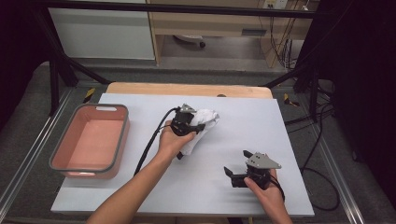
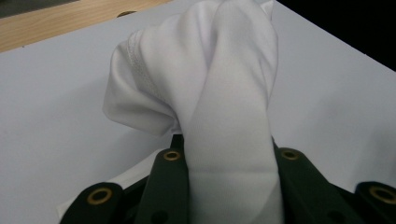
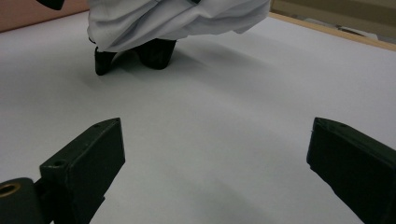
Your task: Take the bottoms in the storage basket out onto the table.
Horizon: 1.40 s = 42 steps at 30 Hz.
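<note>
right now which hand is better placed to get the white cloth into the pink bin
Left. The left gripper is already shut on the white cloth and is on the side nearer the pink bin. The right gripper is open, with nothing between its jaws, farther off.

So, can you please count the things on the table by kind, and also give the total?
White cloth, bunched, held by the left gripper: 1
Pink bin with grey rim: 1
Handheld grippers, left and the right gripper: 2
Total: 4
</note>
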{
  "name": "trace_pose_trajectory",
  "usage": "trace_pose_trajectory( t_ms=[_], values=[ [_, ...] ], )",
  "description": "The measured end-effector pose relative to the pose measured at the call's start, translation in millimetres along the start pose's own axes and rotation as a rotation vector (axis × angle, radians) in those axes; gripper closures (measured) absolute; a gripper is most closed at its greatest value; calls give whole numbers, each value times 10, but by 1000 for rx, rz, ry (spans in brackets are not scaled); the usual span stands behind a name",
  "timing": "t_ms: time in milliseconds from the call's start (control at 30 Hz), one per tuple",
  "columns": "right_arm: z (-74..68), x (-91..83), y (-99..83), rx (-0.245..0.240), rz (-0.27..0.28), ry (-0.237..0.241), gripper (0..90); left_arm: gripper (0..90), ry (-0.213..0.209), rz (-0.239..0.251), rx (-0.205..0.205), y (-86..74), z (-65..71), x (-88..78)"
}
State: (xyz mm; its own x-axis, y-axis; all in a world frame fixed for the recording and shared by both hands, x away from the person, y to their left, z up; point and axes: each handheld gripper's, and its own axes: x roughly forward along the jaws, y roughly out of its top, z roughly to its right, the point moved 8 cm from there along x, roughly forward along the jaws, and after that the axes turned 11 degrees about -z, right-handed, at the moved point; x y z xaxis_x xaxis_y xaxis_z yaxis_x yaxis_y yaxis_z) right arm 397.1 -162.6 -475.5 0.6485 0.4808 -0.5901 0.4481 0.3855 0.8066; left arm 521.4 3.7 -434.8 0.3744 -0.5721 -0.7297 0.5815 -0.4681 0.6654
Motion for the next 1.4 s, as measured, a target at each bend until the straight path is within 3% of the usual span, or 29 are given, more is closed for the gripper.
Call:
trace_pose_trajectory(
  t_ms=[433, 900, 1167, 1400],
  values=[
    [1, -4, 17, -1, 6, 4, 44, 746, 4, -36, 25, 41, 121, 175],
    [-6, 2, 25, -9, 7, 3, 45, 739, 21, -75, 25, -37, 98, 313],
    [53, -30, 3, 0, 5, -15, 45, 735, 26, -72, 17, -80, 80, 353],
    [9, 0, 4, -10, -5, -5, 45, 732, 21, -86, 33, -111, 135, 412]
  ],
)
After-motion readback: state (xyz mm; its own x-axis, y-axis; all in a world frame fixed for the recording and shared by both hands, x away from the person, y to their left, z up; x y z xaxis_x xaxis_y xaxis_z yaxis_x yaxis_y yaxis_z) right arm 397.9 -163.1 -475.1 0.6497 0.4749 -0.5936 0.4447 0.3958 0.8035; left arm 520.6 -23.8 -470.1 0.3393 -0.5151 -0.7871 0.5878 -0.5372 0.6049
